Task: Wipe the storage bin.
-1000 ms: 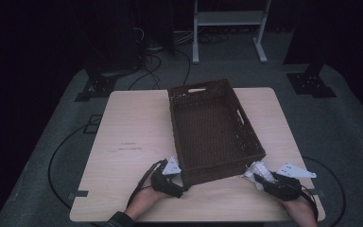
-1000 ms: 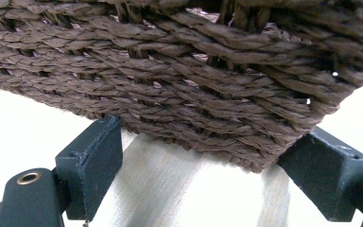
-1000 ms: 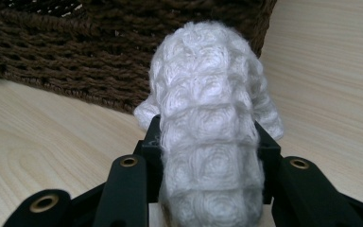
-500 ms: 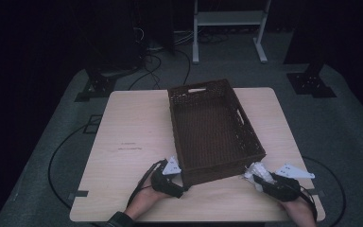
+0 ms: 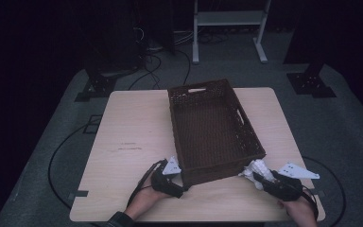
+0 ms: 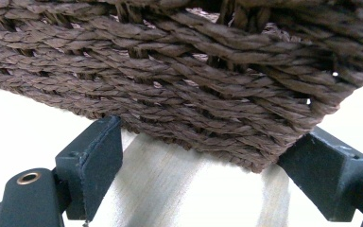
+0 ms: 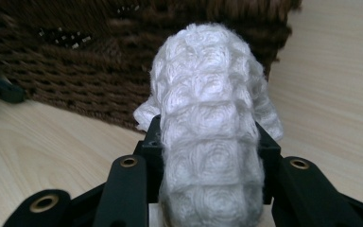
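- Your right claw (image 7: 208, 189) is squeezed tight on a fluffy white cloth (image 7: 210, 142). The cloth sits just beside the near right corner of the brown woven basket (image 5: 212, 127).
- Your left claw (image 6: 212, 175) is wide open. Its jaws stand on both sides of the basket's near left corner.
- The basket rests on the wooden bench (image 5: 132, 132).

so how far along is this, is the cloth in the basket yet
Not yet. The basket looks empty. The right hand-held gripper is shut on a white cloth beside the basket's near corner. The left hand-held gripper sits open around the other near corner. Lifting the cloth in seems left.
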`<state>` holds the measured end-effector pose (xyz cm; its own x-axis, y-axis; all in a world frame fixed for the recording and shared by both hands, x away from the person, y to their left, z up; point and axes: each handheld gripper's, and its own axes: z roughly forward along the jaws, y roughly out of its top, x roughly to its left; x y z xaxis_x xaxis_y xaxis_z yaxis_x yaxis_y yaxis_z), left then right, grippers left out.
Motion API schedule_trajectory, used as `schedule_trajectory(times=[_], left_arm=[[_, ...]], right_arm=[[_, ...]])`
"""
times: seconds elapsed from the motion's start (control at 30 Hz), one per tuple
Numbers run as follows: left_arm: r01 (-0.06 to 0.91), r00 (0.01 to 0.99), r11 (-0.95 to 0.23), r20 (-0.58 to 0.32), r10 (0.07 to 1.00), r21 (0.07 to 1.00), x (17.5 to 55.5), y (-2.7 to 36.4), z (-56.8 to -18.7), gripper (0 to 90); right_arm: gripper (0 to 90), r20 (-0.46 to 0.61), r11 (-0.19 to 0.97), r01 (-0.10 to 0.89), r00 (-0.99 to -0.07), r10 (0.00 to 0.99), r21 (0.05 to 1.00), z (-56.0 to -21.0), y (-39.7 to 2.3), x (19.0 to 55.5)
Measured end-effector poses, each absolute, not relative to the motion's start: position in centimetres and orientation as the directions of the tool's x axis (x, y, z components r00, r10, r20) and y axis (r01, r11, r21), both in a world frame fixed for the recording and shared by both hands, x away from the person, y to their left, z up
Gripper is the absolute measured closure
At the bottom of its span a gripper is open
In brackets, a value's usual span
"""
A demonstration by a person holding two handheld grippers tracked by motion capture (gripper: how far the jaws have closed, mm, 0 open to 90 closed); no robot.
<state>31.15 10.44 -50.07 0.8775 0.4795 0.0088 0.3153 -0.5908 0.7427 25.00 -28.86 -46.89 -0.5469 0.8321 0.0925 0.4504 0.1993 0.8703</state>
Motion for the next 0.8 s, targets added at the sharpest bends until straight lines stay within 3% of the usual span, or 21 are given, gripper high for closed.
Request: schedule_trajectory(times=[0.8], left_arm=[[0.315,0.878,-0.591,0.008,0.479,0.743,31.1,10.4,-50.1,15.1]], right_arm=[[60.0,0.073,0.161,0.35,-0.569,0.819,0.923,-43.6,-28.5,24.0]])
